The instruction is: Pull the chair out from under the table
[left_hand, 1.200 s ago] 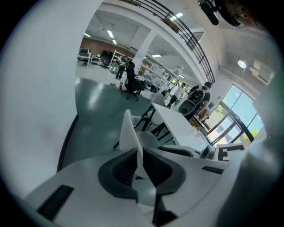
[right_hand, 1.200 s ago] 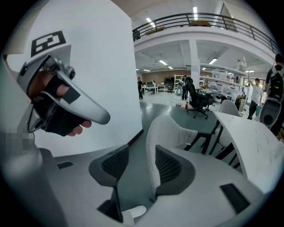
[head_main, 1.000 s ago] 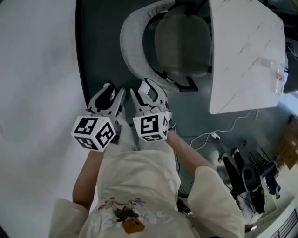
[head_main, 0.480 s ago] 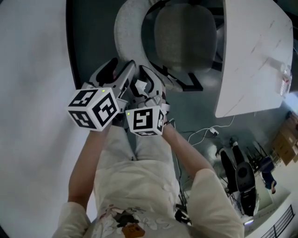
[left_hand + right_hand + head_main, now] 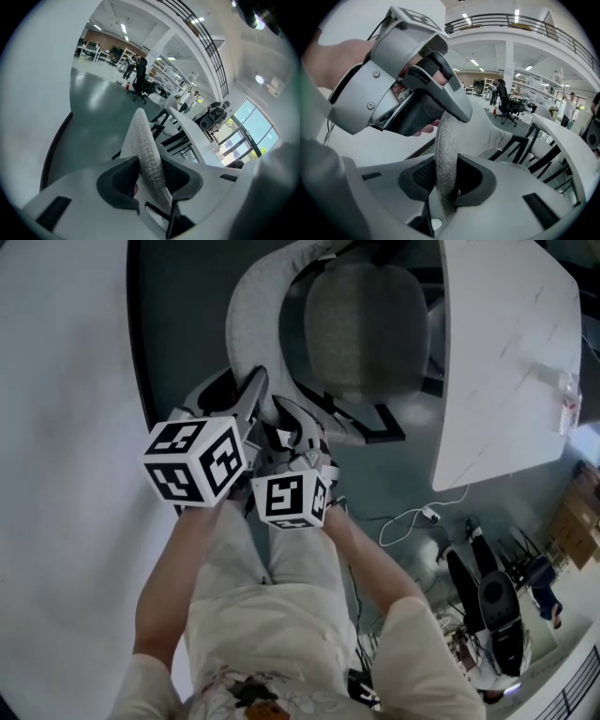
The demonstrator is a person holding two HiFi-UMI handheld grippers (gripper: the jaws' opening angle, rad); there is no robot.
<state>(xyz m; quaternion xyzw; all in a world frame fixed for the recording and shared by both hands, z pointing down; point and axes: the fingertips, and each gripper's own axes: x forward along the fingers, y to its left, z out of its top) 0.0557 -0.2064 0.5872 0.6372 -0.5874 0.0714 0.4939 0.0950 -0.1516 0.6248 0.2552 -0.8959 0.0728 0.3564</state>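
The chair [image 5: 366, 324], tucked partly under the table [image 5: 506, 352], is being clamped at its backrest rim by the closing jaws of the left gripper [image 5: 246, 390] and the right gripper [image 5: 295, 423], set side by side.

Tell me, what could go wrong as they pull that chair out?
1. The left claw and right claw are closing on the chair back, its thin padded rim between their pads. Set side by side, they might slip off or twist it.
2. Its black frame reaches under the table and might catch the edge.
3. A white cable on the floor nearby could snag.
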